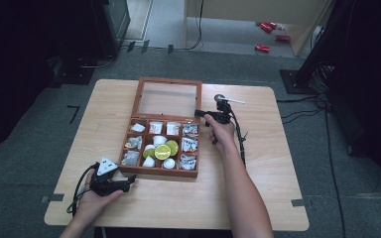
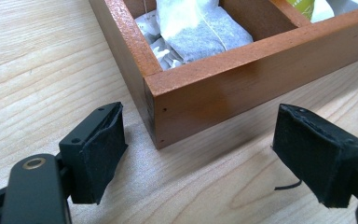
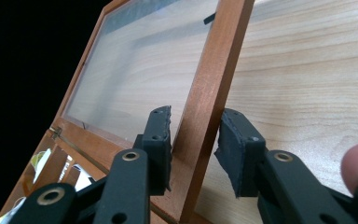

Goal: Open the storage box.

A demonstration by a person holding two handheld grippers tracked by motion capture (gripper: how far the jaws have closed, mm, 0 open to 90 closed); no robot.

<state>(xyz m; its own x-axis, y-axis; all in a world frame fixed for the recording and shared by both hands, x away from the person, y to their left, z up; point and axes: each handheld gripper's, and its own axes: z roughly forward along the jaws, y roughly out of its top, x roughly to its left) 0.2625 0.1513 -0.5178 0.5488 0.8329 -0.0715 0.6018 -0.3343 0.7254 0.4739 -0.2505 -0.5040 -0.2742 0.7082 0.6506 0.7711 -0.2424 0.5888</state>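
No writing is readable on the box (image 1: 151, 171) or on anything in it. The box is sitting near the middle of the counter (image 1: 258, 198), its wooden tray divided into a grid of compartments. In the high view the left column is holding tea bags (image 1: 130, 158) and small wrapped items, the middle ones are holding white cups (image 1: 159, 140) and lime-green round pieces (image 1: 162, 151), and the right column is holding printed packets (image 1: 189, 145). The left gripper view is showing a tea bag (image 2: 200, 28) lying over crumpled white wrappers in the near corner compartment. The glass-paned lid (image 1: 169, 97) is standing open at the far side, tilting away from the person, hinged along the tray's far edge; the tray's long axis is running from the person toward the far edge of the counter. The right gripper (image 3: 193, 144) is straddling the lid's wooden side rail, its fingers (image 3: 161, 140) closing in on the rail, one on each face, with a slight gap at the outer one. The left gripper (image 2: 198, 156) is resting on the counter just before the tray's near left corner, its fingers (image 2: 100, 149) spread wide and holding nothing.
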